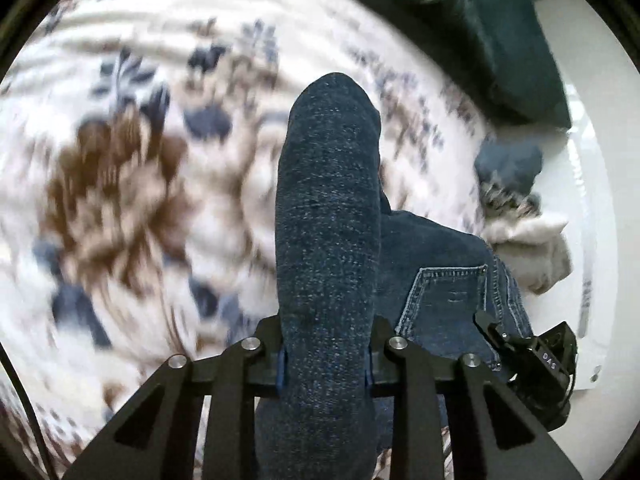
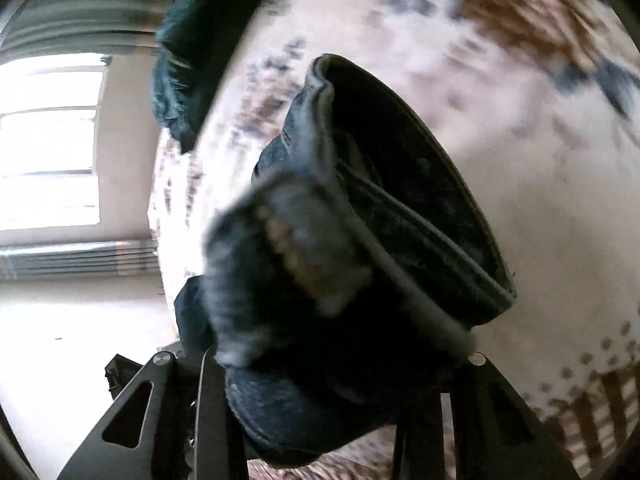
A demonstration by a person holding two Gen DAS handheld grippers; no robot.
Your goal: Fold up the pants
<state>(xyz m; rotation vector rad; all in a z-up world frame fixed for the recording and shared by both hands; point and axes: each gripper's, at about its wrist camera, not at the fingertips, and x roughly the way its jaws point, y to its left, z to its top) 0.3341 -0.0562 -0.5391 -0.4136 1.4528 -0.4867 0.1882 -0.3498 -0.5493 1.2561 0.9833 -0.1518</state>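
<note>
I have both claws pinching the dark blue denim pants [image 1: 328, 216]: left claw [image 1: 326, 356] on a fold, right claw [image 2: 340, 364] on the bunched waistband. This looks like the lift for a fold; next I must carry both ends evenly across the flowered white bedspread [image 1: 120, 160].

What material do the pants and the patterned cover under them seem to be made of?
The pants look like dark blue denim: speckled woven texture, pale topstitching around a back pocket. The cover looks like soft printed fabric, matte, white with brown and blue flowers; motion blur hides its weave, so the fibre is uncertain.

Daylight from window [image 2: 50, 144], blown out white. Bedspread [image 1: 120, 160] heavily motion-blurred both views. Jeans [image 1: 328, 208] sharper. Fisheye bending, dark corners.
</note>
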